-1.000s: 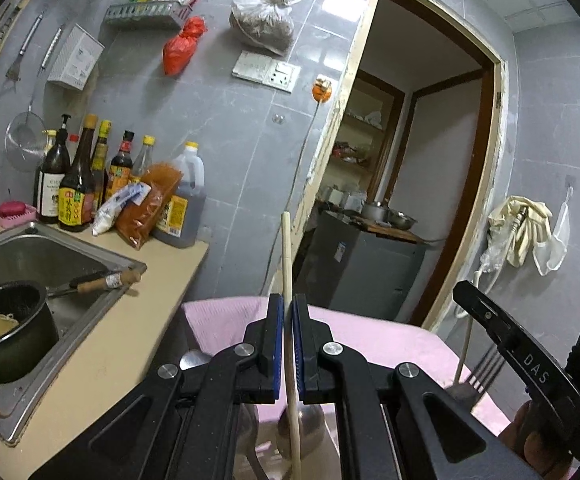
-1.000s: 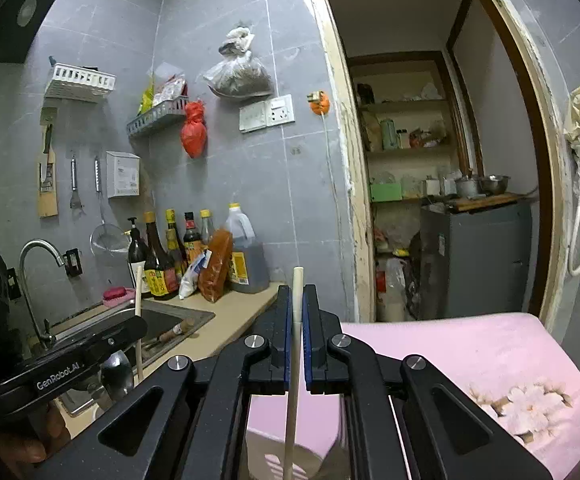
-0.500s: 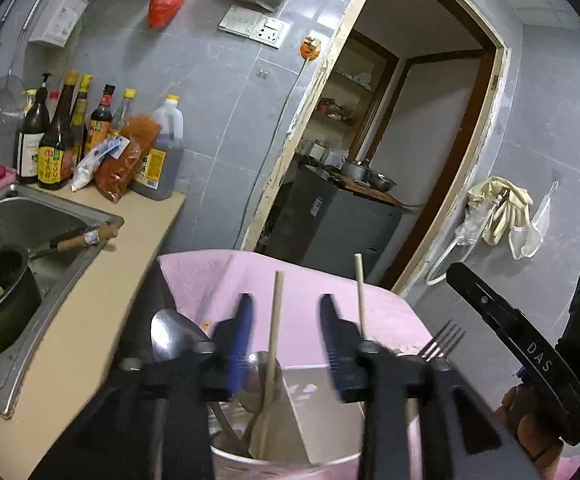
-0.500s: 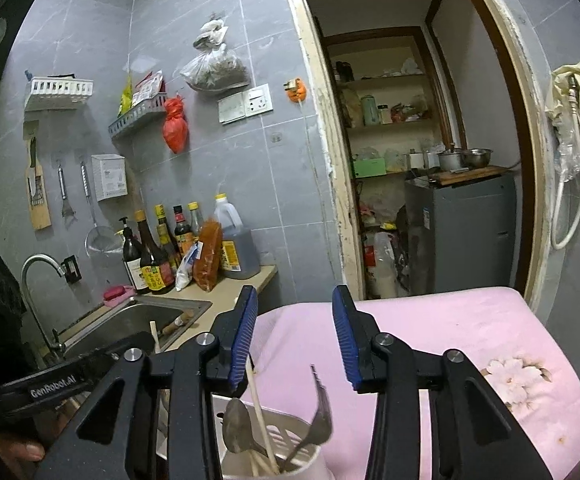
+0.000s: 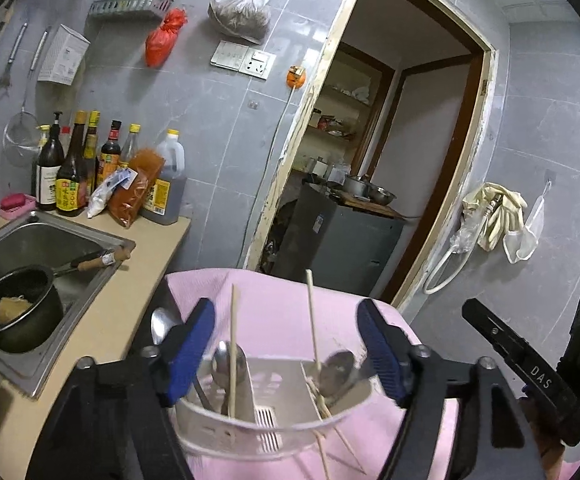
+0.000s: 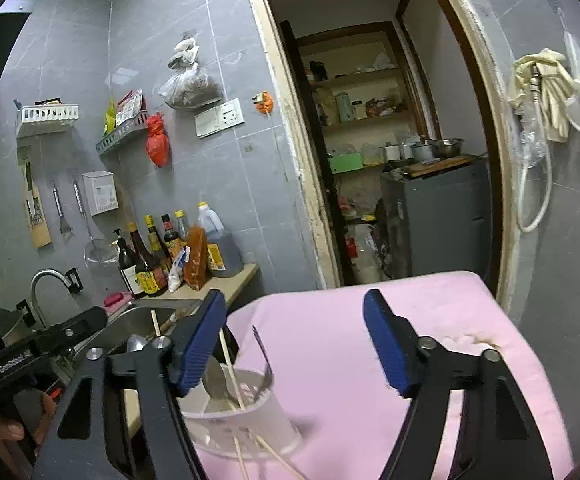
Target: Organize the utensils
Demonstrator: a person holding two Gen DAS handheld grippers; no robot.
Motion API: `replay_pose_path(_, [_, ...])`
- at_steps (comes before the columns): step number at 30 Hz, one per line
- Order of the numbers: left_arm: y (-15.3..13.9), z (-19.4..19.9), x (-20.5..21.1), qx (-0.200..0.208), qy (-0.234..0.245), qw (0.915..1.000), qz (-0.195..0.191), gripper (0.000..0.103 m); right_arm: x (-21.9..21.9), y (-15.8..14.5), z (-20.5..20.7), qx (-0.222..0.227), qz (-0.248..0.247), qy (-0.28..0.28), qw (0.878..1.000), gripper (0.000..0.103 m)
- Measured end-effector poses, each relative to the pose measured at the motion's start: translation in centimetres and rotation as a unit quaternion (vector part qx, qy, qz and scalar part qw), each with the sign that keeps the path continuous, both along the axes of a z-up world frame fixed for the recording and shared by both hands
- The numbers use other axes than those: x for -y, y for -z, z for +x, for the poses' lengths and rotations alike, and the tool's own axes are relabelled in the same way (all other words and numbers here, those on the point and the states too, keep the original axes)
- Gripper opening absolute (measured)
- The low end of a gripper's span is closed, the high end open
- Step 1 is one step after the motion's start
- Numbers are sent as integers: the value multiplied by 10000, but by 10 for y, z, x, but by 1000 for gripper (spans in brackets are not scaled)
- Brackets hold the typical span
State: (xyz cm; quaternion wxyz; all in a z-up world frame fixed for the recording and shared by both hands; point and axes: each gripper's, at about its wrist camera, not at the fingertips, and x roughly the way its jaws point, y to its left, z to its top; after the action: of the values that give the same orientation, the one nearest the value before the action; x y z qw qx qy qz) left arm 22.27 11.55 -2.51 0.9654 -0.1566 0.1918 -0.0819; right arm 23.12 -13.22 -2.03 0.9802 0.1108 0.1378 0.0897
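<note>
The pink cloth (image 5: 274,300) is being seen spread across the lower frame, at about 3 o'clock of the sink (image 5: 30,240). On it the white utensil holder (image 5: 266,420) is being kept upright at 6 o'clock. Inside it, spoons (image 5: 230,360) and chopsticks (image 5: 232,344) are being held upright or leaning in separate compartments. The left gripper (image 5: 286,344) is being held wide apart above the holder, with nothing gripped. The right gripper (image 6: 294,344) is likewise being held spread and empty, the holder (image 6: 246,420) lying at its 7 o'clock.
</note>
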Motion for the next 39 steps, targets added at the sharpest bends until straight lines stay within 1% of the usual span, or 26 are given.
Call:
replay_pose_path(2, [-3,-14,6,5,-26,10000,51,83,8,-2,-10,-49,-17,5,10000,76])
replay_pose_path(4, [-4,-29,13,-42,-52,9999,141,88,16,-2,-23,-141,-51,-4,9999,80])
replay_pose_path(6, [-4,-43,19,-84,-80,9997,200,91,24,-3,-37,-220,-77,9,9997,85])
replay_pose_path(8, [-5,-59,26,-130,-103,9996,246,97,32,-2,-50,-290,-80,12,9995,95])
replay_pose_path(10, [-5,-72,31,-159,-142,9994,285,100,38,-2,-65,-341,-63,-17,9994,98])
replay_pose_path(13, [-5,-100,40,-177,-180,9992,308,102,47,-1,-91,-403,-128,-23,9991,101])
replay_pose_path(19, [-5,-146,58,-156,-230,9985,471,102,58,3,-138,-454,-223,-42,9987,101])
replay_pose_path(27, [2,-196,74,-100,-333,9975,622,102,75,13,-188,-505,-292,35,9983,101])
replay_pose_path(31, [8,-214,81,-79,-413,9968,676,102,84,19,-206,-536,-350,126,9979,101])
replay_pose_path(39, [14,-232,96,-97,-407,9952,881,102,90,25,-218,-624,-433,203,9969,102])
